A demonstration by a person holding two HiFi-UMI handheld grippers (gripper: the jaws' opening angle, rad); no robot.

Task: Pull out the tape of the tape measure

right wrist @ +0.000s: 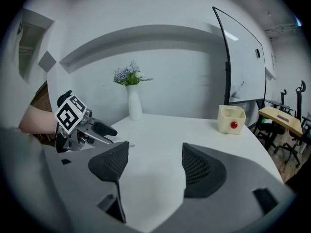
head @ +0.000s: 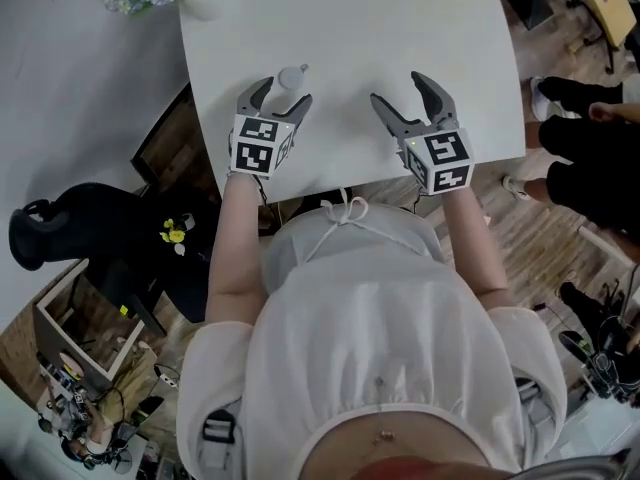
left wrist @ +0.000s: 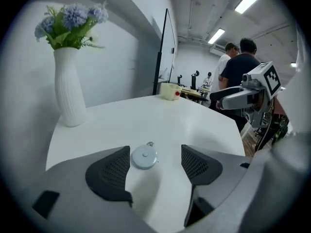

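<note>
**Q:** Left gripper (left wrist: 157,173) released, holding nothing?

**A:** Yes. The tape measure (left wrist: 145,157) lies on the table (left wrist: 194,125) just ahead of its spread jaws, and the right gripper (right wrist: 151,161) is likewise unclenched. Best clamp it with the left, then pinch the tab (left wrist: 151,143)

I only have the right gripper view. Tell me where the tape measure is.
Observer: The tape measure, a small round pale case, lies flat on the white table just ahead of the left gripper, nearer its left jaw. The jaws are apart and touch nothing.
Operator: Say whether the tape is out.
Observer: It is not yet out. Only a small tab shows at the case's far edge.
Operator: Place my gripper against it.
Observer: In the head view the right gripper is to the right of the tape measure, apart from it, with bare table between.
</note>
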